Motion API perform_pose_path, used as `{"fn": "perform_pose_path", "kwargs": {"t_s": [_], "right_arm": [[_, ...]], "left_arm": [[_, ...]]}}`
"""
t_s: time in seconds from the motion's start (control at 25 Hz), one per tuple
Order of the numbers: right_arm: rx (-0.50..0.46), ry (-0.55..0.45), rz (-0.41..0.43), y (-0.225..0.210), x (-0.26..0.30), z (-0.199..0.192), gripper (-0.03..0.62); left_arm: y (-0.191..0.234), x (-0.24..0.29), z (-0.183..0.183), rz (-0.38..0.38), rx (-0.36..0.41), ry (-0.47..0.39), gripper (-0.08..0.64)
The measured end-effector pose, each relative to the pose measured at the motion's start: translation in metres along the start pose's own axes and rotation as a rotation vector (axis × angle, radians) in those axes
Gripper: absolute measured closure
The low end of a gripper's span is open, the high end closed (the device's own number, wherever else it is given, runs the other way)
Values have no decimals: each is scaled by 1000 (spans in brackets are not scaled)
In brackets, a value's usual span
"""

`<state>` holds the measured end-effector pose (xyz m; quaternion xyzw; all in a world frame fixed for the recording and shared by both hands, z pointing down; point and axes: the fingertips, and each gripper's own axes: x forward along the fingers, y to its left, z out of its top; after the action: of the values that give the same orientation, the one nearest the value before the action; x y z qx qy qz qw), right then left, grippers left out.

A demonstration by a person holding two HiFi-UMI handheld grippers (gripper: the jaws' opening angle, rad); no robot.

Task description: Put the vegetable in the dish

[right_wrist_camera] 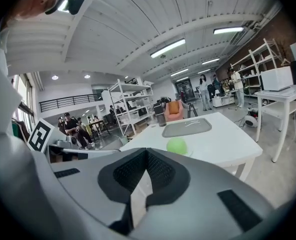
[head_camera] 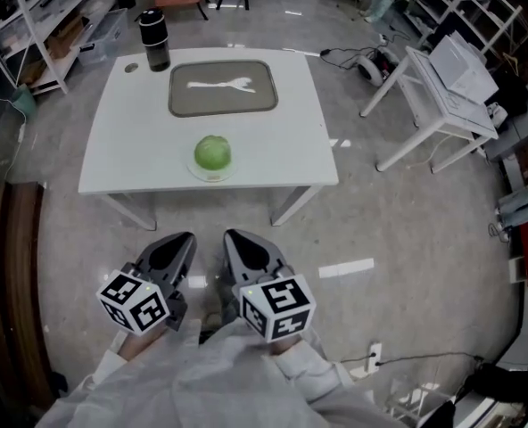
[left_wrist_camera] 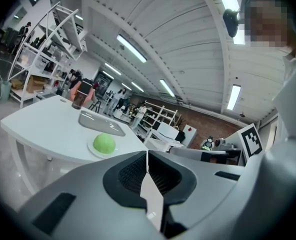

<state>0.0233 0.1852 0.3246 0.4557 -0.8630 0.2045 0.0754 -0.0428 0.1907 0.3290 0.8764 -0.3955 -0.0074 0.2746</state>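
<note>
item: left tongs (head_camera: 182, 239). held low in front of the person, short of the counter (head_camera: 282, 150); jaws pressed together, nothing between them.

item: right tongs (head_camera: 235, 237). just beside the left pair, at the same height; jaws also together and empty.

item: vegetable (head_camera: 212, 152). round, pale green, probably a small cabbage or lettuce head. sits on a small pale saucer (head_camera: 209, 176) near the counter's front edge, roughly centred.

item: dish (head_camera: 182, 105). shallow grey rectangular tray with a white mark inside, directly behind the vegetable and apart from it; judged to be the target. nothing lies in it.

item: flask (head_camera: 154, 38). dark, upright, at the dish's back left corner.

status: task not begun; both tongs are well apart from the vegetable. step in hand is the approach.

handling notes (judgement): spread one pair wide before arrival, since the head looks broad and round. come in level, over the front edge, and close across the widest part so it cannot roll or squirt out. lift clear of the saucer without dragging it, carry straight back over the dish rim, and set down in the middle. keep the spare pair off to the side, away from the flask.
</note>
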Motion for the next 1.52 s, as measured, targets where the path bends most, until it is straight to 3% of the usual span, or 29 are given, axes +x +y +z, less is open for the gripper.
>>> {"fn": "perform_pose_path", "kwargs": {"t_s": [0.32, 0.64, 1.0, 1.28, 1.52], "right_arm": [[-18, -9, 40, -62, 59, 58, 581], [-57, -5, 88, -110, 110, 91, 581], [-48, 23, 97, -140, 136, 91, 581], [-33, 49, 84, -138, 153, 90, 581], [-3, 57, 43, -139, 167, 94, 581]], "left_arm": [[37, 73, 59, 55, 8, -50, 543], [68, 138, 87, 75, 5, -67, 543], [92, 169, 92, 110, -30, -65, 543], [114, 167, 99, 112, -45, -51, 543], [131, 174, 106, 73, -54, 32, 543]]}}
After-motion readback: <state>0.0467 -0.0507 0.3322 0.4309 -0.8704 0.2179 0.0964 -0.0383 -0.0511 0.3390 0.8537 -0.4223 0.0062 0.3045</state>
